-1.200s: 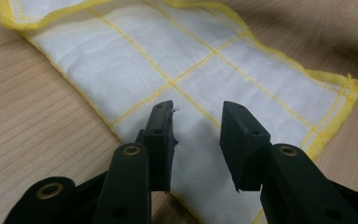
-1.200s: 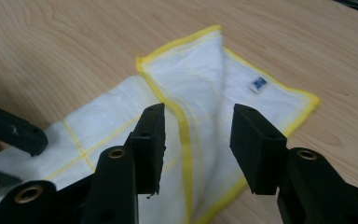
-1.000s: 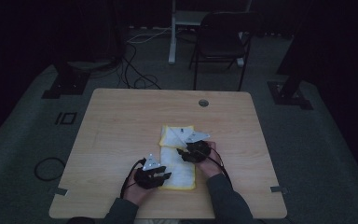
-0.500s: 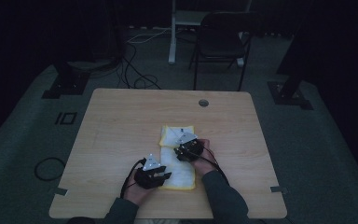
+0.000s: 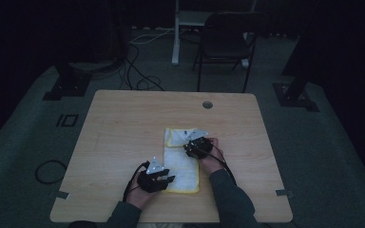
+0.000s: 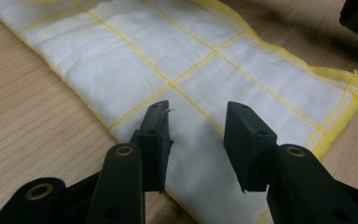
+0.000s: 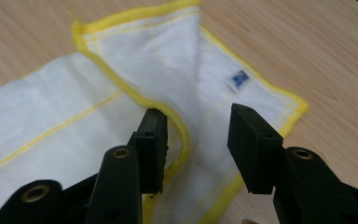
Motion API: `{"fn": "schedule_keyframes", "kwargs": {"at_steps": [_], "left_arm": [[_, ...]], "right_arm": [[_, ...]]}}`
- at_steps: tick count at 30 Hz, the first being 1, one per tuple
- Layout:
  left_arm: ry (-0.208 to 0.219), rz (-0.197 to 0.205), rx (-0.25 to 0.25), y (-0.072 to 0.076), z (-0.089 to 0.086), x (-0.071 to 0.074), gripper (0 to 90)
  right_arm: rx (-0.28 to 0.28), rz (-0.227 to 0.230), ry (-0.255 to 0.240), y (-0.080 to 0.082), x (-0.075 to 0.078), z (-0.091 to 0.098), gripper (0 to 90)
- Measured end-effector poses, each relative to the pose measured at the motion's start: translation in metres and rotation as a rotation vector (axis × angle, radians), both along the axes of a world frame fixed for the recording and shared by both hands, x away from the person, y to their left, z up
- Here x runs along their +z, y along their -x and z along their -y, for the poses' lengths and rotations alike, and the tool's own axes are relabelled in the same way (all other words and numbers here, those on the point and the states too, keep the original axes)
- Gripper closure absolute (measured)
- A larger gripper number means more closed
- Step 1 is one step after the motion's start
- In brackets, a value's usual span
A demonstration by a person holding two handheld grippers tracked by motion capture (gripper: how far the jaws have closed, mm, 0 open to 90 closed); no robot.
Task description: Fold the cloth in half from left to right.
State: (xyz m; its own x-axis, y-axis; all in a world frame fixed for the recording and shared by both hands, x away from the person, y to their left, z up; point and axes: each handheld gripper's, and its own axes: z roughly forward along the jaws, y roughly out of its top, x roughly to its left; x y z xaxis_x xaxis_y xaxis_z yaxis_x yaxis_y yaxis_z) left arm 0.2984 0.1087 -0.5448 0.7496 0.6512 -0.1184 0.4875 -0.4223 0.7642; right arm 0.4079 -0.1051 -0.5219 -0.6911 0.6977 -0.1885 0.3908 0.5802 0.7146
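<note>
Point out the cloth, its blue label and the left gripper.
cloth (image 6: 121,60): left gripper view, white panel between yellow lines.
blue label (image 7: 237,79): right gripper view, the label's middle.
left gripper (image 6: 196,126): left gripper view, midway between its fingertips.

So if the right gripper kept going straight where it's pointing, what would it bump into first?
Most likely the white cloth. The right gripper, whose jaws have just been closing with a gap left, points at the cloth's folded-over yellow hem, which lies between them. Depth is hard to judge.

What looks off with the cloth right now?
The cloth isn't lying flat at its far end: a yellow-hemmed flap is folded over the rest, rumpled, right at the right hand-held gripper. The near part lies smooth. No tear or spill visible.
</note>
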Motion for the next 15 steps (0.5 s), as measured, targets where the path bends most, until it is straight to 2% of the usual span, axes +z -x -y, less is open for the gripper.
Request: {"fn": "schedule_keyframes", "kwargs": {"at_steps": [9,15], "left_arm": [[-0.002,-0.003,-0.001,0.0,0.0,0.0,60.9],[0.001,-0.004,0.001,0.0,0.001,0.0,60.8]], "right_arm": [[-0.043,-0.048,-0.095,-0.015,-0.001,0.019,66.4],[-0.051,-0.06,-0.093,-0.02,-0.002,0.021,67.6]]}}
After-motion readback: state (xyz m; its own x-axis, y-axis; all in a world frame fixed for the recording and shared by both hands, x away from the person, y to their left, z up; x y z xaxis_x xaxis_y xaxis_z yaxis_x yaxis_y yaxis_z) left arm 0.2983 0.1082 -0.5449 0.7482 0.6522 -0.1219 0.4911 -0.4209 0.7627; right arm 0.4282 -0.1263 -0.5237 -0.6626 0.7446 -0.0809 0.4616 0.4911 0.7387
